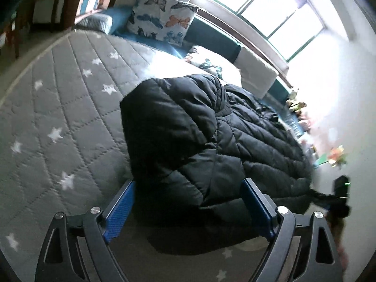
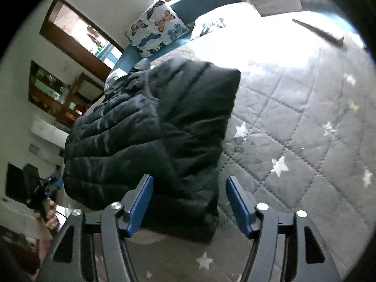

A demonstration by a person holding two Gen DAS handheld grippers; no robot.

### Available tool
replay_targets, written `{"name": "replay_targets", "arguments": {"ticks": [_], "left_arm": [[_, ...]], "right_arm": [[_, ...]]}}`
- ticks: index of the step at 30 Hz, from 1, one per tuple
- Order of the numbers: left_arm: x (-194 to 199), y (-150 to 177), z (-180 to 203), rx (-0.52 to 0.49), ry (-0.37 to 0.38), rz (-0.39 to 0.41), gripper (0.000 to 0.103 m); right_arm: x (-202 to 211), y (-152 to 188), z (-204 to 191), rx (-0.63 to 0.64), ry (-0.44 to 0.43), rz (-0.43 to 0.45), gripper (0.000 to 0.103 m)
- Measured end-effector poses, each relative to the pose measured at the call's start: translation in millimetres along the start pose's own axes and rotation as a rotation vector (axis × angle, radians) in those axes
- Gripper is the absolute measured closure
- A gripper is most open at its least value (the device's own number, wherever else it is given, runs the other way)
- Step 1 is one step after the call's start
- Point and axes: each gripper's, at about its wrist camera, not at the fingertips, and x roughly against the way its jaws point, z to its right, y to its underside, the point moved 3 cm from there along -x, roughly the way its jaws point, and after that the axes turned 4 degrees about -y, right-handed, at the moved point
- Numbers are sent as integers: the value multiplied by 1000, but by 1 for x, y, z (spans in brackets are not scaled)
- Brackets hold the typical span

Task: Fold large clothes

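Note:
A black quilted puffer jacket (image 1: 199, 136) lies folded on a grey star-patterned quilt (image 1: 58, 117). My left gripper (image 1: 189, 185) is open, its blue fingers (image 1: 119, 209) spread on either side of the jacket's near edge, holding nothing. In the right wrist view the same jacket (image 2: 152, 136) lies in a bulky heap on the quilt (image 2: 293, 129). My right gripper (image 2: 189, 183) is open, its blue fingers (image 2: 239, 206) around the jacket's near corner without gripping it. The right gripper shows at the right edge of the left wrist view (image 1: 338, 195), and the left gripper at the left edge of the right view (image 2: 44, 192).
Butterfly-print pillows (image 1: 162, 18) and a teal headboard (image 1: 211, 37) are at the far end of the bed, under a bright window (image 1: 270, 7). Shelves and a door (image 2: 77, 35) stand along the wall. Toys (image 1: 298, 108) lie beside the bed.

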Motion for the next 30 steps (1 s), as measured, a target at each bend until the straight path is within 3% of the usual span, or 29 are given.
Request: {"name": "replay_targets", "arguments": {"ticks": [6,12,22,28,30], "left_arm": [[-17,-2,-15,48,33,-49,8],[-34,-6,-29,123,85,-65,0],[-64,-17,-46,201,190,-93,0],[-80,-21,-42,192,247,-136,0],[-80,-18,-36,166,245,-141,0]], "right_arm": [[-21,-11,19,-92,-134,-3,11],[-36,-16,24,-108,-173,-18,2],[-52,-23,16,-90,-236,-43,0],[-58,-27,8,-34,-196,-68,0],[-57,-26,7,8,-242,-63,0]]}}
